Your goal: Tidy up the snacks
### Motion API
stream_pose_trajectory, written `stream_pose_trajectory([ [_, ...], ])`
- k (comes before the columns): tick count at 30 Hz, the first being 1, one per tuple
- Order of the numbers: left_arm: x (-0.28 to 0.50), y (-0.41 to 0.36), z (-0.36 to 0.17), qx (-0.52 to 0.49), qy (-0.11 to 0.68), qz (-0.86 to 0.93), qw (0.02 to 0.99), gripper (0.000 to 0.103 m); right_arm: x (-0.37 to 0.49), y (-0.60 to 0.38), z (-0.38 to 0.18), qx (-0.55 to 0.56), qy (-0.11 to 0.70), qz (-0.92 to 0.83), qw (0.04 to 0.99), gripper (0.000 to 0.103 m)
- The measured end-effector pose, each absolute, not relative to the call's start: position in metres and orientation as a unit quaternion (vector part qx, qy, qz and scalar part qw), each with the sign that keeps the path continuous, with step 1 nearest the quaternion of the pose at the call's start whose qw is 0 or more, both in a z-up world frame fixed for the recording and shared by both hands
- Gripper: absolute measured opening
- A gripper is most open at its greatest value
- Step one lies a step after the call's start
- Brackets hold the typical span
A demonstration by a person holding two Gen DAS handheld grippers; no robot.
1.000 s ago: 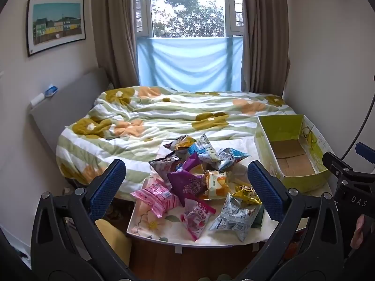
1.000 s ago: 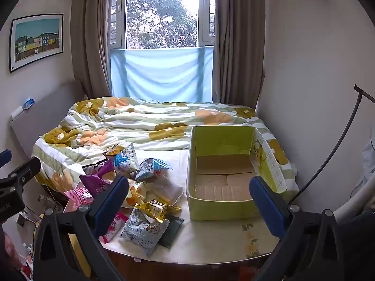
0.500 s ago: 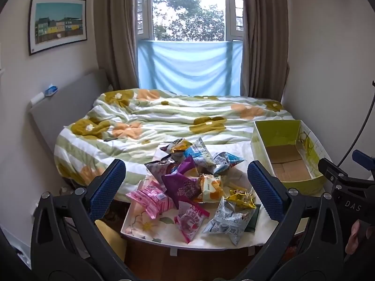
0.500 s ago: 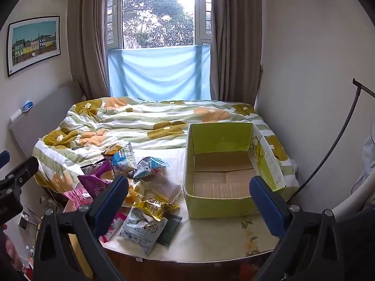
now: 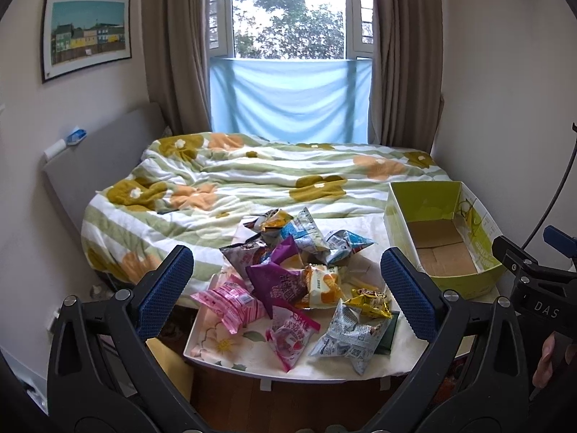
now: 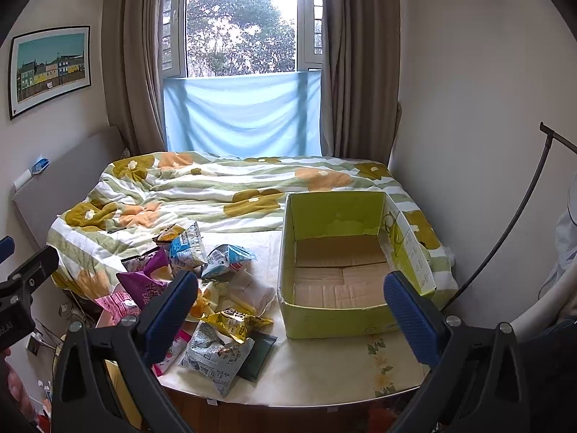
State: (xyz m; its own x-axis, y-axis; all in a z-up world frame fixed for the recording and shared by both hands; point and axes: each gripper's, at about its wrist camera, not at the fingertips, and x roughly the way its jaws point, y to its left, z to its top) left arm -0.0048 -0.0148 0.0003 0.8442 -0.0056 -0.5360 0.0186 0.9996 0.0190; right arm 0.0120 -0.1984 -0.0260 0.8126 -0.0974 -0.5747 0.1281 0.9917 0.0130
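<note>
Table (image 6: 324,371): before the bed (image 6: 234,187)
Snack packets (image 5: 288,285): heaped on its left
Cardboard box (image 6: 346,263): on its right

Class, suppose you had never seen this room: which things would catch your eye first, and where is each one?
First, the heap of bright snack packets on the left part of the white table, a purple packet near its middle. Next, the empty green cardboard box to the right of the heap. Behind the table lies a bed with a flowered quilt, and both tools, left tool and right tool, are open with nothing between their fingers.
</note>
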Motion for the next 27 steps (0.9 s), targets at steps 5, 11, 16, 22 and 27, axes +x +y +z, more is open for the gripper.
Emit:
stream_pose_trajectory([
  [5,-0.0039,-0.0147,-0.0028,0.007,0.285,-0.008,0.958,0.103,0.0116,-0.2002,-0.0254,0.027,0.299,-0.063,0.952,0.103],
  [11,-0.0042,-0.0166,-0.0033,0.008,0.284,-0.009,0.959,0.103,0.0116,-0.2011,-0.0259,0.028,0.299,-0.063,0.952,0.103],
  [16,-0.0040,-0.0175,-0.0024,0.009,0.283,-0.008,0.959,0.103,0.0121,-0.2015,-0.0255,0.028,0.299,-0.063,0.952,0.103],
  [22,-0.0034,-0.0183,-0.0025,0.009,0.286,-0.007,0.958,0.103,0.0123,-0.2027,-0.0257,0.028,0.299,-0.063,0.952,0.103],
  [27,-0.0052,-0.0192,-0.0020,0.013,0.281,-0.002,0.959,0.103,0.0122,-0.2027,-0.0256,0.028,0.299,-0.062,0.952,0.103],
])
